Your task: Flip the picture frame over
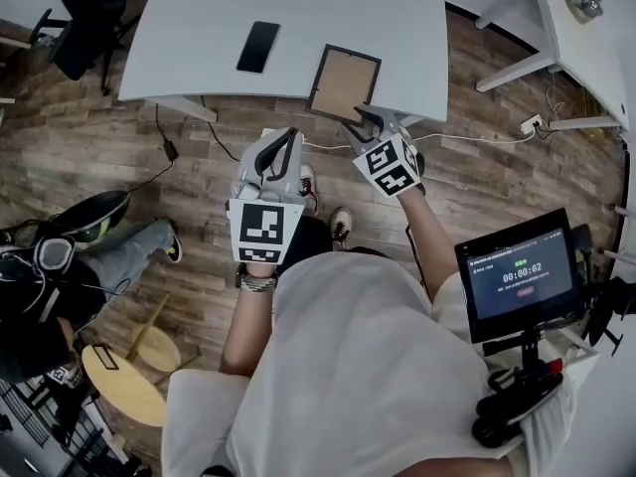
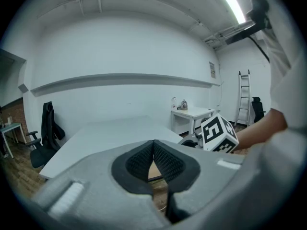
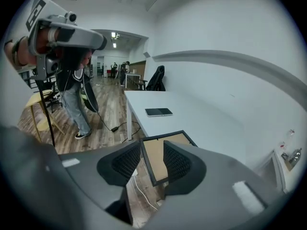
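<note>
white table (image 1: 199,28) on wood floor (image 1: 99,147), picture frame (image 1: 343,82) at its edge

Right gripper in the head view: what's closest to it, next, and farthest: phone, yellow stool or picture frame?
1. Picture frame, at the table edge, just ahead of the right gripper.
2. Phone, farther up the table, left.
3. Yellow stool, on the floor, bottom left.

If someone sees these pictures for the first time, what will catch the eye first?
A black picture frame with a brown panel lies at the near edge of the white table, and the right gripper hangs at its near corner with jaws open. The left gripper, jaws shut, is beside it, lower. A dark phone lies to the left of the frame.
</note>
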`<action>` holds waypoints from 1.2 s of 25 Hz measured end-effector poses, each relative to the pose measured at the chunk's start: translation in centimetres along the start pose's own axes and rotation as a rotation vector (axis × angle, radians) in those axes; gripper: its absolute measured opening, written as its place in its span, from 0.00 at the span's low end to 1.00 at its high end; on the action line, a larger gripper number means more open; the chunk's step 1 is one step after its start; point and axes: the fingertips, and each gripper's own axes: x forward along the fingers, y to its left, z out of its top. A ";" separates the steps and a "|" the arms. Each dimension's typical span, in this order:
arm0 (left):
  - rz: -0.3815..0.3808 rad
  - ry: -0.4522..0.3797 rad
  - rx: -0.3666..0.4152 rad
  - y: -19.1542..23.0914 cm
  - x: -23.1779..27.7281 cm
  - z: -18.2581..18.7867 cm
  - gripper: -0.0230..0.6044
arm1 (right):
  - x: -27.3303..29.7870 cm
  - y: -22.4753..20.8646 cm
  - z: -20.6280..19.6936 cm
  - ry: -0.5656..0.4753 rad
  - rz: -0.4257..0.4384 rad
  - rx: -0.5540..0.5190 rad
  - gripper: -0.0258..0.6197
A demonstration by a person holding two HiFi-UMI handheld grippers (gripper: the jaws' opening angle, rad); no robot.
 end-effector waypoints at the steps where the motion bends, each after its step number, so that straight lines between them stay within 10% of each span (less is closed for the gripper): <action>1: -0.001 0.009 -0.006 -0.1 0.2 -0.4 0.05 | 0.6 0.1 -0.4 0.012 -0.002 -0.015 0.28; 30: -0.048 0.153 -0.068 -2.4 1.6 -7.9 0.05 | 8.5 1.2 -9.8 0.242 -0.175 -0.605 0.38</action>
